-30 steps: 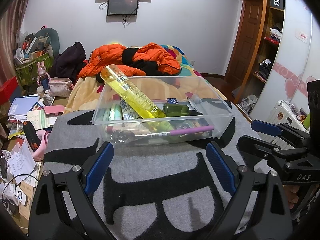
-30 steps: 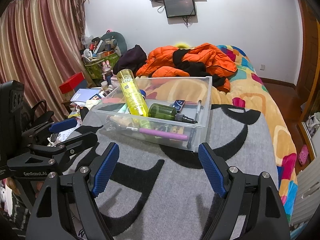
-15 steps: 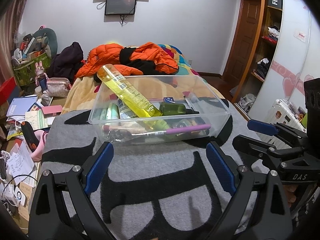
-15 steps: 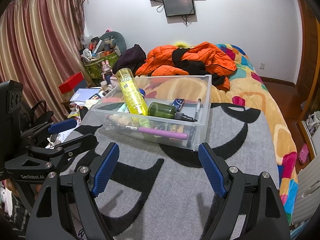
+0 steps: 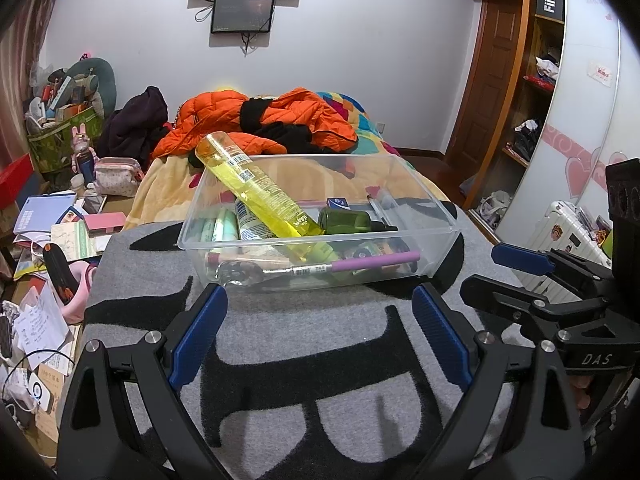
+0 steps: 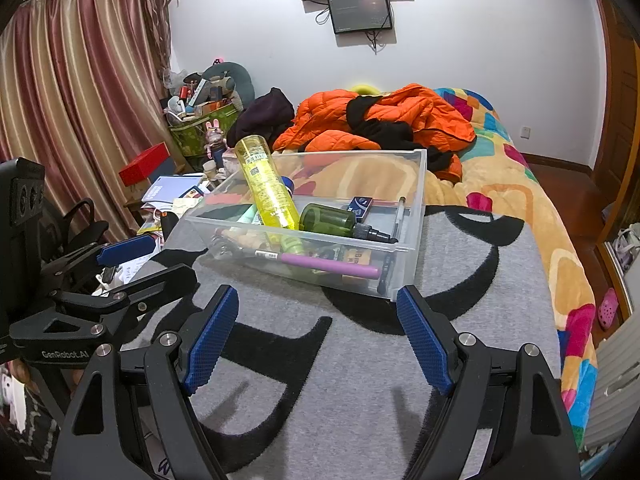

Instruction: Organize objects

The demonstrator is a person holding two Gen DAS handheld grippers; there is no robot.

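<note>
A clear plastic bin (image 5: 436, 220) (image 6: 416, 216) sits on a grey and black blanket (image 5: 320, 360) on the bed. Inside it lie a tall yellow bottle (image 5: 256, 192) (image 6: 266, 184) leaning on the rim, a dark green bottle (image 5: 348, 221) (image 6: 330, 220), a purple pen (image 5: 376, 260) (image 6: 332, 266), pale green tubes (image 5: 218, 228) and a small blue box (image 5: 339, 203). My left gripper (image 5: 320, 324) hovers open just in front of the bin with nothing between its blue pads. My right gripper (image 6: 318, 328) is open too, near the bin's front right corner, empty.
An orange jacket (image 5: 280, 116) and dark clothes are heaped behind the bin. A cluttered side table with papers and a pink pouch (image 5: 116, 176) is at the left. Curtains (image 6: 60, 120) hang at the left; a wardrobe and a white suitcase (image 5: 572, 232) stand at the right.
</note>
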